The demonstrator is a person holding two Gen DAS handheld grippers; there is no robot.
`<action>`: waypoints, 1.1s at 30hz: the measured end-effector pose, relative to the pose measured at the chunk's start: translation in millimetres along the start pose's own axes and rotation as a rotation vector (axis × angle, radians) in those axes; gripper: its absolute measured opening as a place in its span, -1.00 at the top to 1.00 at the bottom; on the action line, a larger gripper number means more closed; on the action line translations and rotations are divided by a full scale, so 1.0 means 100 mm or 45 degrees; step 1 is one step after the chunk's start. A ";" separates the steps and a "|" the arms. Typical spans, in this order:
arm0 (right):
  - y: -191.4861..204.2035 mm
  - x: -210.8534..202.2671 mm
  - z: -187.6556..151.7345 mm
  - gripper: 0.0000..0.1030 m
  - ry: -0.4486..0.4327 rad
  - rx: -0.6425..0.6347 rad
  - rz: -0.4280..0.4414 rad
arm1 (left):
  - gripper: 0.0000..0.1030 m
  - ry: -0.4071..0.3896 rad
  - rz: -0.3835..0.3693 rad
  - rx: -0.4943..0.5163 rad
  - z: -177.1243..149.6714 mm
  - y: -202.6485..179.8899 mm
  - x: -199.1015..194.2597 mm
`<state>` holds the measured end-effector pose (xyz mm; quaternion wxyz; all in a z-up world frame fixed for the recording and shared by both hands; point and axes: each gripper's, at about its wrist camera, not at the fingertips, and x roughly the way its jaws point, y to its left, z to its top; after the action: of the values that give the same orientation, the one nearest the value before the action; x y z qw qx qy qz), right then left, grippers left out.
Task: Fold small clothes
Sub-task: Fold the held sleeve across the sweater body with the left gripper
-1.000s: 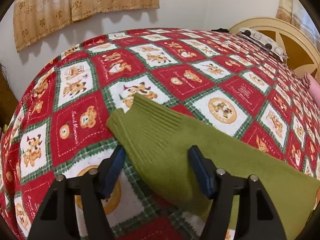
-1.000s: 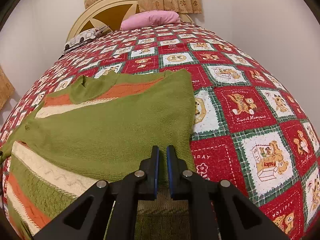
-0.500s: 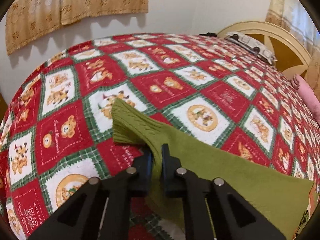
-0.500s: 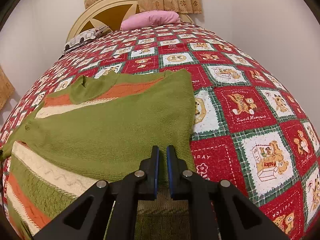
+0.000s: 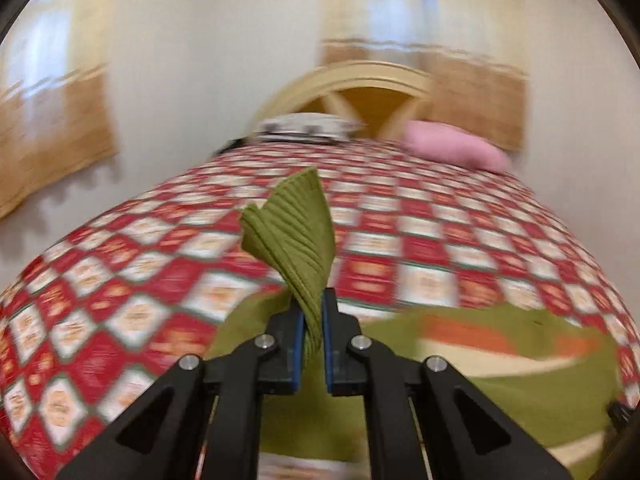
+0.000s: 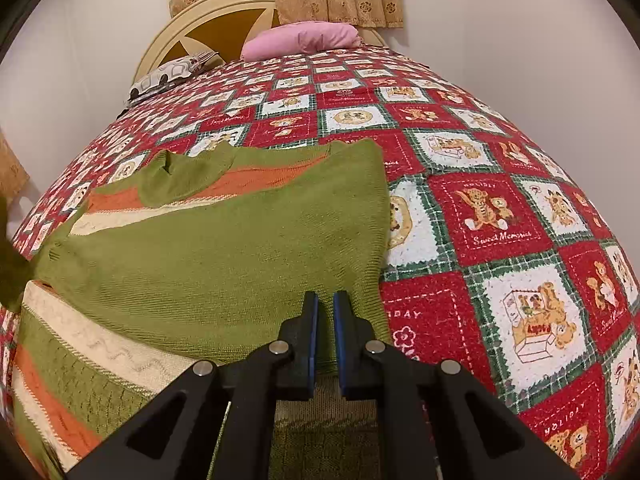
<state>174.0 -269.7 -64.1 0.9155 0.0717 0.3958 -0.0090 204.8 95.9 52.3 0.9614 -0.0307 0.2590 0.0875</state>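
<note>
Green sweater (image 6: pixel 224 256) on bed (image 6: pixel 500 216): right sleeve folded in; left cuff (image 5: pixel 294 232) held in left gripper (image 5: pixel 311 328) jaws, unfolded; right gripper (image 6: pixel 325 320) jaws narrow, empty.

Sweater (image 6: pixel 224 264) lies flat on bed (image 6: pixel 500 216), occupying its 9 o'clock half in right wrist view. Sleeve cuff (image 5: pixel 294 232) raised off bed, between jaws of left hand-held gripper (image 5: pixel 311 332). Right hand-held gripper (image 6: pixel 325 332) at sweater's 6 o'clock edge. Two pillows (image 6: pixel 304 38) at 12 o'clock, against headboard (image 6: pixel 208 16).
</note>
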 end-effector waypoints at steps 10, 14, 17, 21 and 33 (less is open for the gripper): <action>0.00 0.00 0.00 0.85 0.000 0.002 0.004 | 0.84 0.213 -0.201 0.298 -0.71 -1.35 0.16; 0.00 0.00 0.00 0.85 0.000 -0.001 0.000 | 0.64 0.287 -0.243 0.282 -0.74 -1.29 0.16; -0.01 0.00 0.00 0.85 0.002 -0.004 -0.004 | -0.27 0.289 -0.222 0.281 -0.76 -1.15 0.07; 0.00 0.00 0.01 0.85 0.007 -0.003 -0.003 | -0.60 0.238 -0.177 0.202 -0.84 -0.73 -0.16; 1.01 -0.24 0.39 -0.54 -0.049 0.005 0.504 | -0.68 0.462 -0.020 -0.137 -1.10 -0.01 0.22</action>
<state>193.2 -175.8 -7.3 0.9066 0.1498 0.3564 0.1690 169.6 87.0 -53.7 0.8965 -0.0994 0.4228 0.0868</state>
